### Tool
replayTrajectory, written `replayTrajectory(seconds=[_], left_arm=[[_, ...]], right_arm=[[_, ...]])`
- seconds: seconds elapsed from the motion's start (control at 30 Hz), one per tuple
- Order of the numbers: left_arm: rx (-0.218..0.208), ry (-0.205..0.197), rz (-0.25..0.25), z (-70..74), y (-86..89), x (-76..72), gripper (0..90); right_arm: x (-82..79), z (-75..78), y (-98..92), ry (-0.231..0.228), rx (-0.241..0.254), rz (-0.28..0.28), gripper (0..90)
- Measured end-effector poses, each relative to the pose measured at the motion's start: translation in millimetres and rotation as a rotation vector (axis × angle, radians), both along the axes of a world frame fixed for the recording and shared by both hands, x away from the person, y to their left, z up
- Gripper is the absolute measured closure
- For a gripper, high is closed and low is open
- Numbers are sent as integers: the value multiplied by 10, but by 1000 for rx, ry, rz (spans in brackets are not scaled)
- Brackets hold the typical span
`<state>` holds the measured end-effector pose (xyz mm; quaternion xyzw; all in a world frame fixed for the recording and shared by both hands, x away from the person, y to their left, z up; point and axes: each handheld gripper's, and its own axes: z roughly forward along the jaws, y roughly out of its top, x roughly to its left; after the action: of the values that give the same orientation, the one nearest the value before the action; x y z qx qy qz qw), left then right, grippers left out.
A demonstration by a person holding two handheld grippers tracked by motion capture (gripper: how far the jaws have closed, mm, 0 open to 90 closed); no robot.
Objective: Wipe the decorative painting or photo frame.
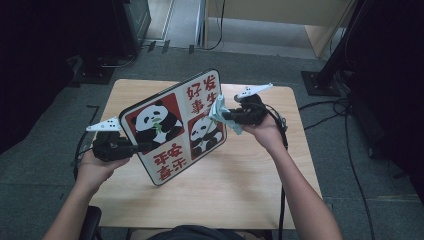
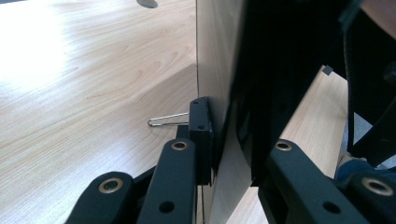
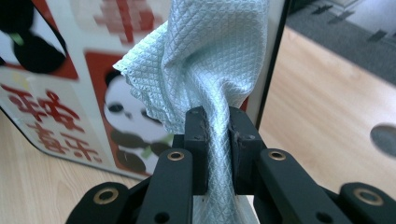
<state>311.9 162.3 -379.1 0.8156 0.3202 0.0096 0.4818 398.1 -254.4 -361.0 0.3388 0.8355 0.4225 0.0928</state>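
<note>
A square board [image 1: 175,125] printed with pandas and red characters is held tilted above the wooden table [image 1: 250,175]. My left gripper [image 1: 145,146] is shut on its lower left edge. In the left gripper view the board [image 2: 219,56] stands edge-on between the pads of that gripper [image 2: 229,154]. My right gripper [image 1: 225,116] is shut on a pale blue cloth [image 1: 218,107] at the board's right edge. In the right gripper view the cloth [image 3: 210,56] bunches up from the shut gripper [image 3: 218,140] and lies against the printed board [image 3: 70,93].
A thin metal wire loop [image 2: 166,120] sticks out beside the left pad. The table has a round hole [image 3: 385,137] near its far edge. Grey carpet, black stands [image 1: 320,80] and cables [image 1: 345,120] surround the table.
</note>
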Motion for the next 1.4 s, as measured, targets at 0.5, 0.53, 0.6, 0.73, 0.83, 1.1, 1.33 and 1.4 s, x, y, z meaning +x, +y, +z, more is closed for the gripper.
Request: replayTrajectory(seconds=[0.5,0.53,0.6,0.73,0.83,1.1,1.33,1.4], left_arm=[[-8,9,-5,-6,7,9,798],[-6,8,-6,-6,10,10,799],[-5,6,-6,-7,11,13,800],[-2,9,-7,-3,12,19,804],[-1,9,-7,-2,11,20,803],[0,5,-10,0,9,18,803],[1,6,-9,-1,9,18,803],[1,5,-10,0,9,18,803]], right_arm=[[143,679,204,-84,26,22,806],[150,717,225,-89,26,27,806],[155,786,279,-102,28,29,806],[168,856,385,-119,26,40,806],[184,842,440,-116,16,41,806],[188,802,470,-114,10,45,805],[176,738,474,-105,13,49,805],[176,729,474,-106,11,52,805]])
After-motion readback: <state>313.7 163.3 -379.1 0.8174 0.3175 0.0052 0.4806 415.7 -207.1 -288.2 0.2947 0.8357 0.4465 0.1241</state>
